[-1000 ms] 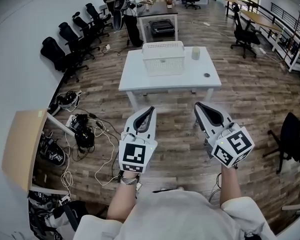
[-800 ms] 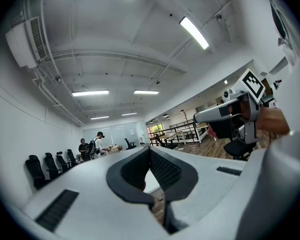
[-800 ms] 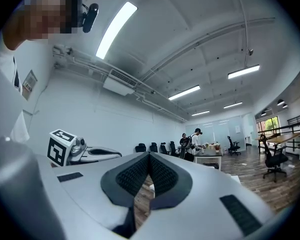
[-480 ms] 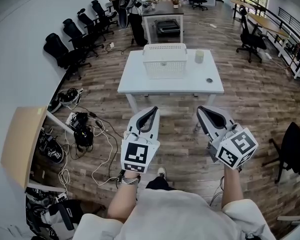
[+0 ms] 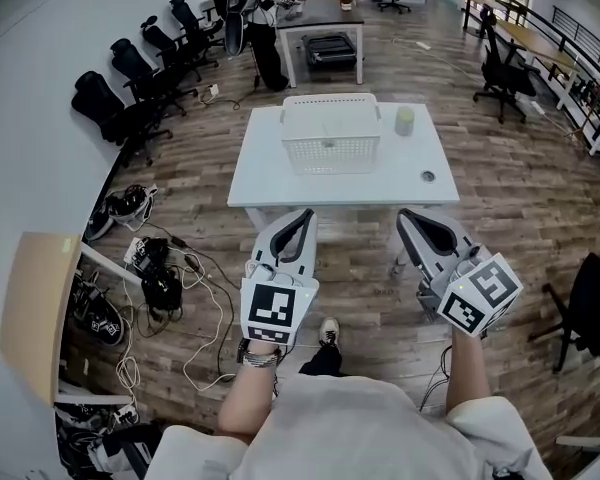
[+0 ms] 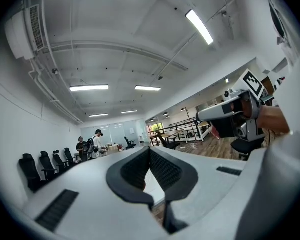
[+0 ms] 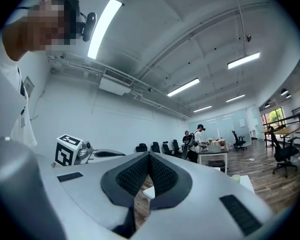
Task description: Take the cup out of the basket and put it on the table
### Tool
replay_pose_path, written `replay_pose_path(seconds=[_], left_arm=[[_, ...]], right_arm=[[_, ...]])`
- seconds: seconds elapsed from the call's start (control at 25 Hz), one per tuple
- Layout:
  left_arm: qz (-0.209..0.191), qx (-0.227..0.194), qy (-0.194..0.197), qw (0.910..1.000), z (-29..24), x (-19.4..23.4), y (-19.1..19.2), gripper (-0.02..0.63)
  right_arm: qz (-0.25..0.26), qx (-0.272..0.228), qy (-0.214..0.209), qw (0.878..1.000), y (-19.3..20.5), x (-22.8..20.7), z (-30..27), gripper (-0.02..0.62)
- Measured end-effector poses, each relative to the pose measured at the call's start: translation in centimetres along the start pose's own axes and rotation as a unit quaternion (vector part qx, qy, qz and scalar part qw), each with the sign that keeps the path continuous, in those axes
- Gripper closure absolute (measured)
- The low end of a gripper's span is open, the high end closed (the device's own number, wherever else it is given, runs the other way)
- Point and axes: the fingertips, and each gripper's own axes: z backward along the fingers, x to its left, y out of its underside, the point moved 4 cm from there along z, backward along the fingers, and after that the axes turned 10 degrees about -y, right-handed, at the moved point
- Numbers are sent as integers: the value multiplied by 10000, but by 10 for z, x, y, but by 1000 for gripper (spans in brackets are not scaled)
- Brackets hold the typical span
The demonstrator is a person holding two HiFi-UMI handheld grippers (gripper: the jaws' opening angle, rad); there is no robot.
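Ahead, one basket [image 5: 330, 140] and one cup [image 5: 405, 120] stand on one table [image 5: 280, 180].

A white rectangular tabletop [image 5: 280, 173] stands ahead of the left tongs [image 5: 304, 214] and the right tongs [image 5: 404, 215], its near edge just beyond their tips, on a wooden plank floor [image 5: 500, 178]. A white slatted basket [image 5: 330, 140] sits toward the far edge, ahead of the left tongs and a little to their right. A pale cup [image 5: 405, 121] stands upright straight ahead of the right tongs, just beside the basket's right end but apart from it. Nearer the right tongs, by the right edge, lies a small dark round thing [image 5: 427, 176], too small to identify.
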Motion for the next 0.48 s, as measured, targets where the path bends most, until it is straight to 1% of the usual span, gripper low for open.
replay_pose_path(seconds=[0.12,0.28,0.48], left_arm=[[-34,36,63,10000,-39,24,8,603],[-62,13,85,9999,-88,59,13,603],[-102,10,141,9998,-133,85,24,603]], right_arm=[[-63,-76,48,9999,1,-32,-31,580],[59,-163,143,9997,-4,-69,-72,578],[134,-148,185,9996,-5,-102,-110,578]])
